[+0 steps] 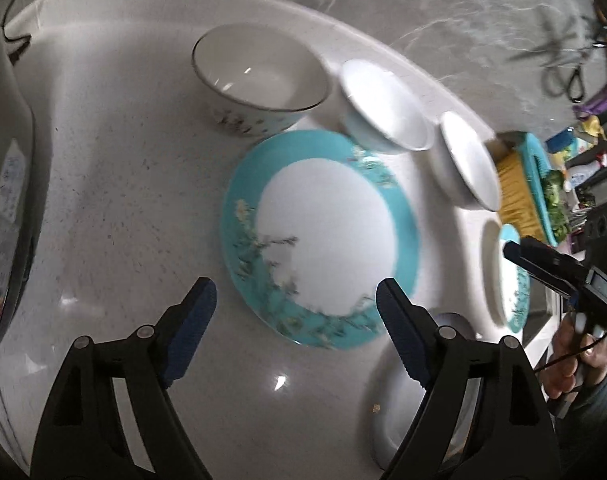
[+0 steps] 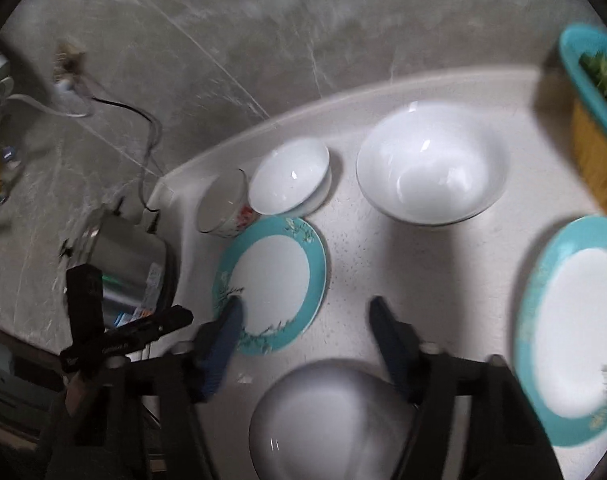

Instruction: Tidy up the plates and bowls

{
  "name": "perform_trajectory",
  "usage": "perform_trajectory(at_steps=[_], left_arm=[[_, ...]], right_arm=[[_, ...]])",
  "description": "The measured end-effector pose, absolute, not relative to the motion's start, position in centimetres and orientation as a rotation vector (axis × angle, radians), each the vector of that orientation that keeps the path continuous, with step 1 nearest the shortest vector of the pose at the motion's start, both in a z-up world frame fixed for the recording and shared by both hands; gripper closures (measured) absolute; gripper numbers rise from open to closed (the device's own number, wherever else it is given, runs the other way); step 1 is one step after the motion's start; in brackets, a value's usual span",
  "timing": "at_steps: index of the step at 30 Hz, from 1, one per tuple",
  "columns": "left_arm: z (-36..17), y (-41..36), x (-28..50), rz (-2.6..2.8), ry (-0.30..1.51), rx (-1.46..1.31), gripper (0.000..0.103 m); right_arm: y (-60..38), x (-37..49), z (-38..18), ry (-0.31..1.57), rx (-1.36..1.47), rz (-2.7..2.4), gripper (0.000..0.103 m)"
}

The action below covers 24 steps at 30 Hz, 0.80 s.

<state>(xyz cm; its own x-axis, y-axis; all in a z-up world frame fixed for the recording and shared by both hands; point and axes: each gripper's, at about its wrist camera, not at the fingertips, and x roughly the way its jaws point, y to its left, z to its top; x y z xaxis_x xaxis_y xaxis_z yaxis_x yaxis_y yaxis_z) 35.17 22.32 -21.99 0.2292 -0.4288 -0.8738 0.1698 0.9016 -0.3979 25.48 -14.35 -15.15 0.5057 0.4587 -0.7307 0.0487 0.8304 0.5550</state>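
Both gripper [image 1: 295,300] [image 2: 303,320] heads tilt down, jaws apart.

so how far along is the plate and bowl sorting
Nothing looks stacked yet. Two teal-rimmed plates lie apart, and the bowls sit singly on the counter. Both the left gripper and right gripper have open, empty jaws. All grouping remains.

Two teal-rimmed plates lie on the table: one [image 2: 273,280] near the bowls at the back, the other [image 2: 575,332] off to the right. Four bowls are in sight: a patterned bowl [image 2: 223,208], a small white bowl [image 2: 289,176], a large white bowl [image 2: 431,168], and a fourth white bowl [image 2: 327,416] nearest the camera. One teal basket [image 2: 595,120] holds greens.
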Motion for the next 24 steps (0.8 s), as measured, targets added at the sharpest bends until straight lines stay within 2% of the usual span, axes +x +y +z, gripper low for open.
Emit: perform_trajectory(at_steps=[6,15,18,21,23,24], left_arm=[[-24.3,23.3,38.4,-0.421,1.32,-0.264,0.022],[-26.3,22.3,39.5,-0.429,1.363,-0.244,0.023],[-26.5,21.8,39.8,-0.427,1.363,-0.219,0.026],[-26.5,21.2,39.4,-0.432,1.361,-0.202,0.048],[-26.5,21.1,39.3,-0.417,1.355,-0.184,0.051],[-26.4,21.2,39.4,-0.414,1.355,-0.185,0.052]], right_arm=[[-12.5,29.1,-20.2,1.118,0.586,0.269,0.059],[-12.0,32.0,-23.2,1.198,0.597,0.284,0.059],[-12.1,32.2,-23.8,1.197,0.608,0.293,0.064],[-12.1,32.4,-23.9,1.195,0.612,0.321,0.064],[-11.7,32.7,-24.0,1.196,0.614,0.335,0.066],[-11.5,32.7,-24.1,1.202,0.615,0.345,0.072]])
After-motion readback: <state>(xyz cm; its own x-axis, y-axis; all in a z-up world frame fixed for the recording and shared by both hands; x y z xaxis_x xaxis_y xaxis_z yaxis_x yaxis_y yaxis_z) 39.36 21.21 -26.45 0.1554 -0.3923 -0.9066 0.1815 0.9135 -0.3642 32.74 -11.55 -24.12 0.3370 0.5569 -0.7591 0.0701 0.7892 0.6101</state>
